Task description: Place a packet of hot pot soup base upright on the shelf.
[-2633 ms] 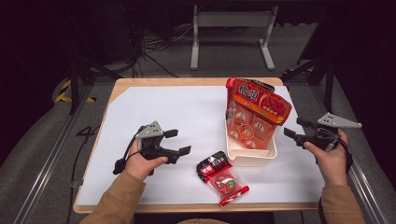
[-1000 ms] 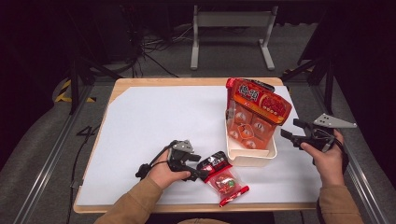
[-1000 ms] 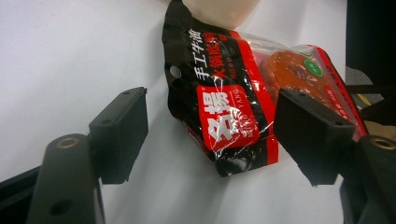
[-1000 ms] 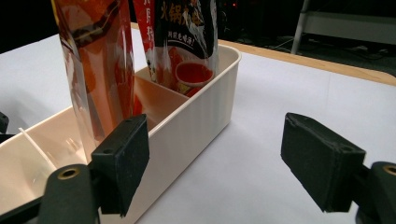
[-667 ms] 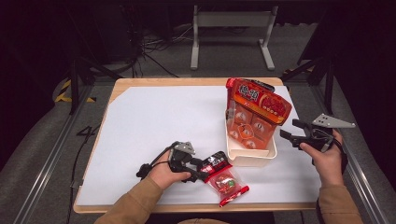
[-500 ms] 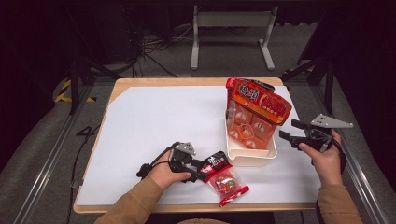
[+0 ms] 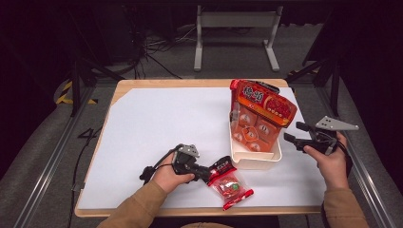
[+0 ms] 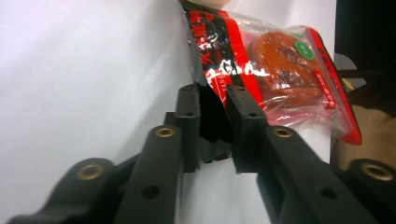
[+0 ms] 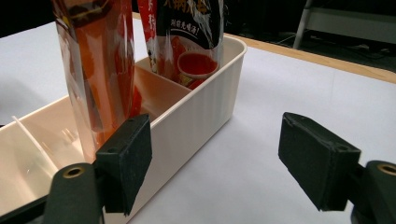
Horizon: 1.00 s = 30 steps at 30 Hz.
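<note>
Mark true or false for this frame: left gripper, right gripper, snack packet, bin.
1. The left gripper has just been closing, and its jaws pinch the snack packet by its edge. True.
2. The right gripper is shut on the bin. False: its jaws stand wide apart beside the bin's wall, holding nothing.
3. The packet lies inside the bin. False: it lies on the white table, in front of the bin.
4. A large orange bag stands upright in the bin. True.

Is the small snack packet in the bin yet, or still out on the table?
Out. The small snack packet lies flat on the white table beside the bin, its end between the left gripper's jaws.
</note>
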Each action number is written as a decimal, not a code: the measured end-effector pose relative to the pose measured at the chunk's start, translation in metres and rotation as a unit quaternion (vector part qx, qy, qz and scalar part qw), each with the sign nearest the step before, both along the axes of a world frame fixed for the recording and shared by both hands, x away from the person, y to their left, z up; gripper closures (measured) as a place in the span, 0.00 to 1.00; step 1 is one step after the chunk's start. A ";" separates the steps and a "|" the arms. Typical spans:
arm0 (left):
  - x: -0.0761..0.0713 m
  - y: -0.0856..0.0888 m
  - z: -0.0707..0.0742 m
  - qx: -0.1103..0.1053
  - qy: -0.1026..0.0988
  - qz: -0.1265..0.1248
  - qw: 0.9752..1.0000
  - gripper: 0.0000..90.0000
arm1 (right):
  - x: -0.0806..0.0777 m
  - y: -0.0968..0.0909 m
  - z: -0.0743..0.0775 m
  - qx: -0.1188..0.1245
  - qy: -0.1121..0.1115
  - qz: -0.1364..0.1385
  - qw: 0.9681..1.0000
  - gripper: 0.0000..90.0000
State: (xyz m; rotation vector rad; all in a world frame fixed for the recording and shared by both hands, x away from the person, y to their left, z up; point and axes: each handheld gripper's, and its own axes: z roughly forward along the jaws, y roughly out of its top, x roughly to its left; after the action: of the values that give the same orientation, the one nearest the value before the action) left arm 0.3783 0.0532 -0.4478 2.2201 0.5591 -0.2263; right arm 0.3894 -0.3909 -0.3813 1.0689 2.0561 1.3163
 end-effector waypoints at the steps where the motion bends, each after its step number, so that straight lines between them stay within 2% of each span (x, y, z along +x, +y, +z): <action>1: 0.000 0.001 0.001 0.000 0.000 0.003 1.000 0.89 | 0.000 0.000 0.000 -0.001 0.000 0.000 1.000 0.30; 4: 0.001 0.002 0.004 -0.003 -0.006 0.013 1.000 0.98 | 0.000 0.000 0.000 -0.001 0.000 0.000 1.000 0.30; 5: 0.001 0.003 0.005 -0.006 -0.001 0.014 1.000 0.99 | 0.000 -0.001 0.000 -0.001 0.000 0.000 1.000 0.30; 9: 0.000 0.006 0.010 -0.014 0.003 0.014 1.000 1.00 | 0.000 -0.001 0.000 -0.001 -0.001 0.000 1.000 0.30; 14: -0.002 0.012 0.023 -0.028 -0.013 0.013 0.999 1.00 | 0.000 -0.003 0.000 0.002 -0.002 -0.002 1.000 0.30; 16: -0.002 0.014 0.026 -0.035 -0.012 0.015 0.999 1.00 | 0.000 -0.003 0.000 0.002 -0.002 -0.002 1.000 0.30; 22: -0.006 0.024 0.050 -0.062 -0.040 0.014 0.997 1.00 | 0.000 -0.003 -0.001 0.002 -0.001 -0.002 1.000 0.30; 26: -0.009 0.030 0.065 -0.084 -0.060 0.011 0.995 1.00 | 0.000 -0.003 0.000 0.004 -0.001 -0.004 1.000 0.30; 27: -0.010 0.030 0.068 -0.085 -0.062 0.010 0.994 1.00 | 0.000 -0.004 0.000 0.005 -0.001 -0.005 1.000 0.30; 30: -0.013 0.033 0.080 -0.084 -0.088 0.008 0.993 1.00 | 0.000 -0.005 -0.001 0.006 -0.002 -0.005 1.000 0.30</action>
State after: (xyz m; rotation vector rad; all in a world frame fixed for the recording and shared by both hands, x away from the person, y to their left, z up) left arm 0.3649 0.0863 -0.3679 2.0480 0.4439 -0.0651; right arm 0.3895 -0.3954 -0.3822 1.0794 2.0397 1.3259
